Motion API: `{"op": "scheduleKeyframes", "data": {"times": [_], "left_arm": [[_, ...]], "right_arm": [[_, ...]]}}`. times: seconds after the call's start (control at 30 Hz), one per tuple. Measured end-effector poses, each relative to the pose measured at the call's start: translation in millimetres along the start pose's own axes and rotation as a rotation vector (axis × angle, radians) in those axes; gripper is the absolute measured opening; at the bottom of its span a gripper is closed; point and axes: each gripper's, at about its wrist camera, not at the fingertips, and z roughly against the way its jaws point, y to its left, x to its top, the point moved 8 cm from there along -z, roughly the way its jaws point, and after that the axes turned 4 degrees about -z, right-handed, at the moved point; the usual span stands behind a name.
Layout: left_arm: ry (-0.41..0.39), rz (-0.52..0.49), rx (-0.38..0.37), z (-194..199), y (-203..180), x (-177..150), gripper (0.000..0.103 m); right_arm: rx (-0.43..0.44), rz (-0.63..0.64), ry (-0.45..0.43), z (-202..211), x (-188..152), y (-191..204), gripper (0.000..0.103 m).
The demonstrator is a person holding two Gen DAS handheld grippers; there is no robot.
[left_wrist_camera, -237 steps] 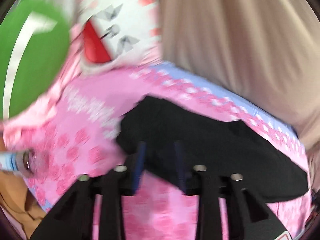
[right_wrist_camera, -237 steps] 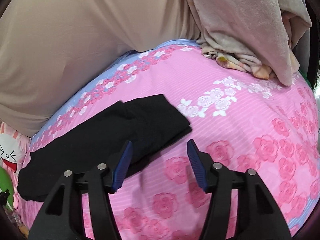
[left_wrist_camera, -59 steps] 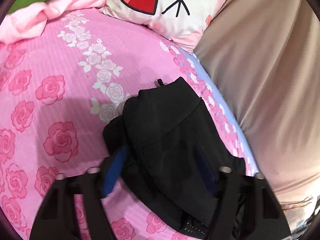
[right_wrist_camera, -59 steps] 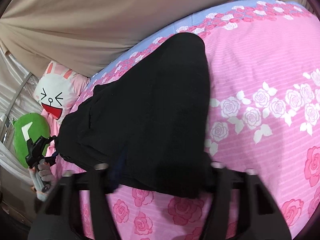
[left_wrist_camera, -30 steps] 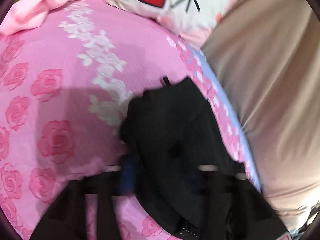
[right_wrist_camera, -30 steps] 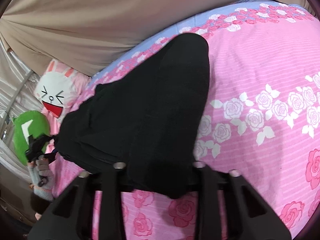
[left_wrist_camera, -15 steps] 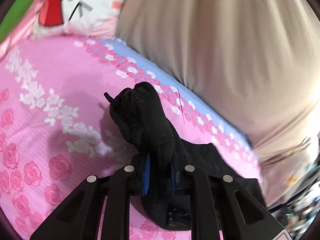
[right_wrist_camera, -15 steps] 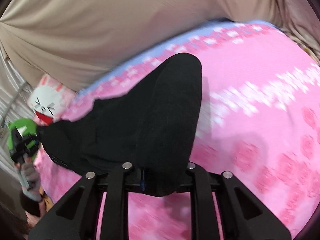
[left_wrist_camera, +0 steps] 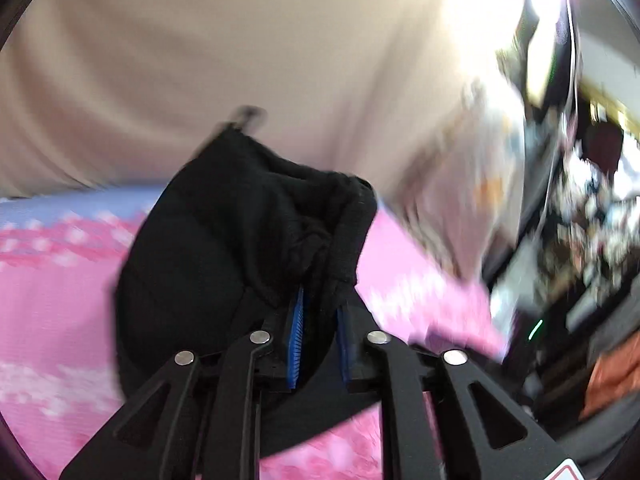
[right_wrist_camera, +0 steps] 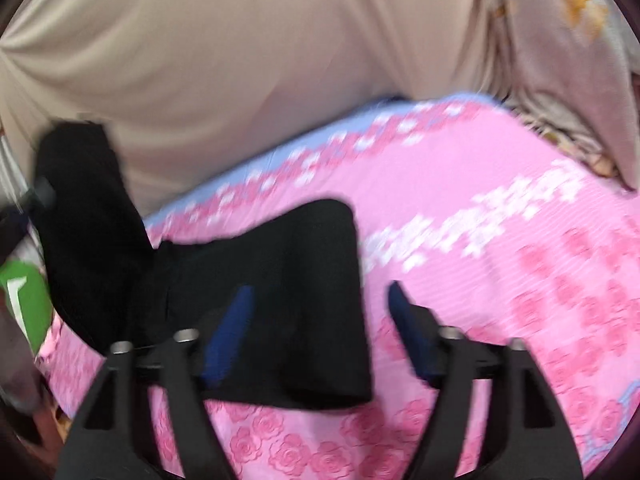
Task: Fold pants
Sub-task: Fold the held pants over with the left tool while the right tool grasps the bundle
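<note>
Pants [right_wrist_camera: 280, 300] lie partly on the bed [right_wrist_camera: 500, 264], one end flat on the pink rose sheet, the other lifted at the left of your right wrist view. Your left gripper [left_wrist_camera: 318, 320] pinches a bunched black fold between its blue pads, raised against the beige curtain [left_wrist_camera: 200, 60]. Your right gripper [right_wrist_camera: 320, 320] has just been opening; its jaws stand spread over the flat end, pressing on nothing. A green cushion [right_wrist_camera: 24, 300] shows at the left edge.

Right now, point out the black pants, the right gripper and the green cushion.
black pants [right_wrist_camera: 304, 280], right wrist view, flat folded panel.
right gripper [right_wrist_camera: 320, 324], right wrist view, midway between its open fingertips.
green cushion [right_wrist_camera: 28, 300], right wrist view, green face.
</note>
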Motion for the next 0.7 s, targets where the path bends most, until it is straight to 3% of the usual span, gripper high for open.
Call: {"op": "scheduleKeyframes", "data": {"times": [0.07, 0.13, 0.27, 0.33, 0.4, 0.5, 0.57, 0.6, 0.7], "left_arm": [[0.135, 0.0, -0.02, -47, -15, -40, 0.022], [0.182, 0.034, -0.023, -63, -16, -66, 0.022], [0.141, 0.057, 0.001, -35, 5, -82, 0.028], [0.092, 0.065, 0.038, -12, 19, -80, 0.049], [0.033, 0.083, 0.111, 10, 41, -74, 0.056], [-0.004, 0.12, 0.194, 35, 72, -77, 0.056], [-0.019, 0.172, 0.224, 41, 91, -80, 0.056], [-0.024, 0.191, 0.232, 45, 98, -80, 0.056], [-0.04, 0.244, 0.277, 56, 117, -80, 0.056]], "right_arm": [[0.054, -0.024, 0.021, 0, 2, -1, 0.075], [0.086, -0.019, 0.049, -2, -1, 2, 0.075], [0.19, -0.013, 0.135, -23, -7, 28, 0.075], [0.233, -0.021, 0.194, -43, -13, 42, 0.079], [0.205, -0.011, 0.235, -66, -17, 49, 0.085], [0.171, -0.005, 0.259, -91, -21, 57, 0.085], [0.156, 0.013, 0.263, -105, -26, 65, 0.046], [0.164, 0.015, 0.266, -107, -25, 70, 0.021], [0.222, 0.017, 0.15, -72, 5, 84, 0.017]]}}
